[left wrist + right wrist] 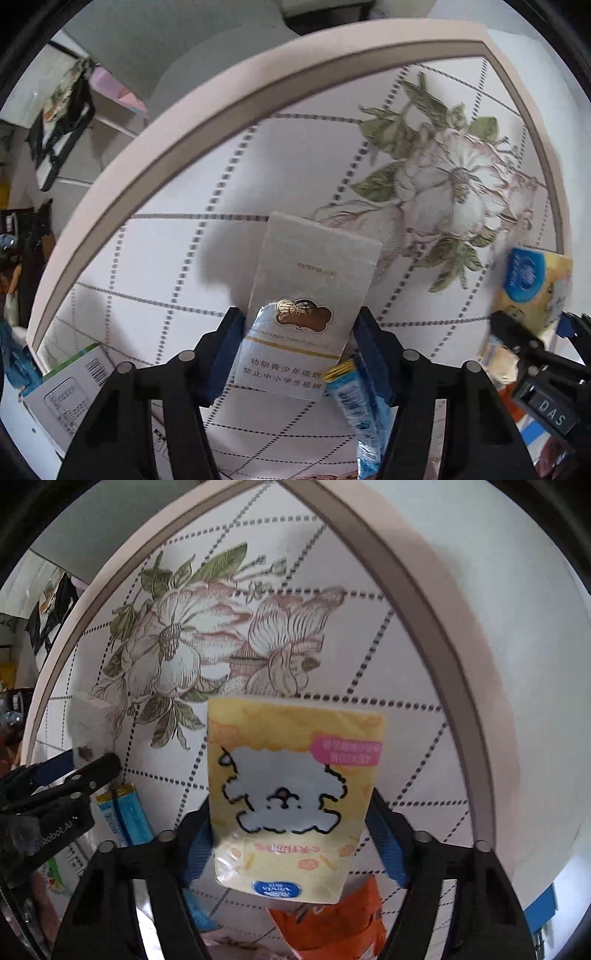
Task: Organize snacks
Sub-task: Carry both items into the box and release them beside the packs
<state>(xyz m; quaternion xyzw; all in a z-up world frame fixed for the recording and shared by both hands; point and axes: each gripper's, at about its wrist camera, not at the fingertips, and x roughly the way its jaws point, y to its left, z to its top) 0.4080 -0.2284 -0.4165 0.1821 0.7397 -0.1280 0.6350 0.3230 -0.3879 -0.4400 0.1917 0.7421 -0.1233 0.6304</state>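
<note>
Left gripper (299, 354): closed on a pale grey box (314, 295), held at its lower half, centre of the left wrist view.
Right gripper (291, 834): closed on a yellow pouch (291, 794), centre of the right wrist view.
Long axes: both items run straight ahead from the fingers, toward the top of frame.
Surface: floral tabletop (388, 657) lies beyond both.
Loose snacks: blue packet (358, 402) beside the left gripper, nearer that arm; orange packet (332, 919) at lower centre, nearer the right.
Judgement: both loads need setting down first.
</note>
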